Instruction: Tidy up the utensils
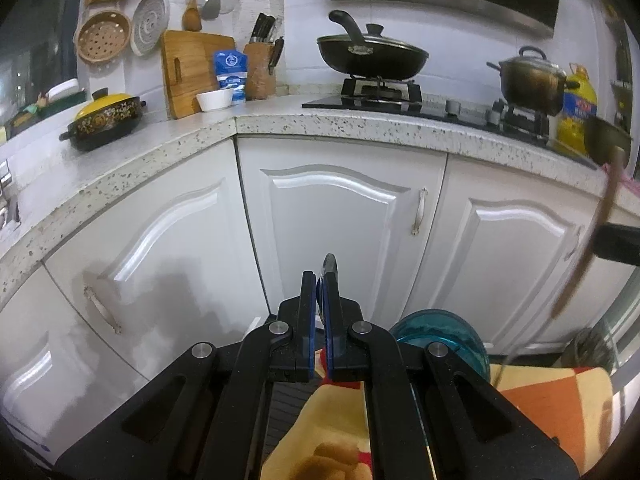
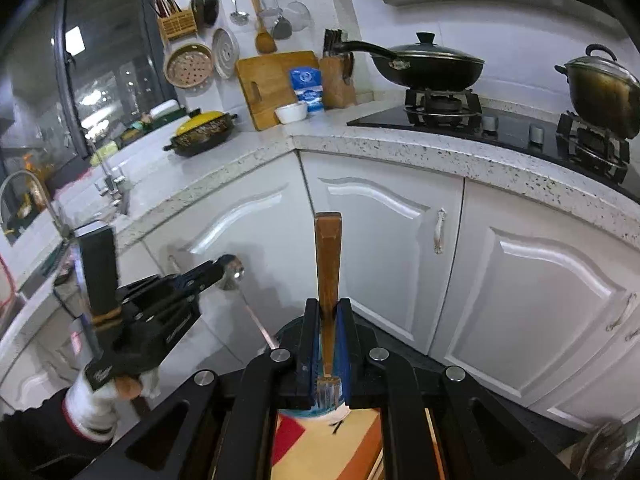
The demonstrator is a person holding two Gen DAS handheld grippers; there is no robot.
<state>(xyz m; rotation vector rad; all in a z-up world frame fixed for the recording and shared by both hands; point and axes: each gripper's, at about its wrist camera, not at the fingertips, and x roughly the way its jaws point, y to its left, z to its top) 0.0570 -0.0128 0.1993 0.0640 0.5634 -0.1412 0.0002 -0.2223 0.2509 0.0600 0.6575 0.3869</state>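
At left, the left gripper is clamped on a steel ladle near its bowl, handle trailing down (likely just picked up). Right of it, the right gripper pinches a wooden handle upright, both held clear of the cabinets for carrying, I judge.

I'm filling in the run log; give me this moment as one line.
left gripper: shut on metal spoon | right gripper: shut on wooden utensil | both in front of white cabinets
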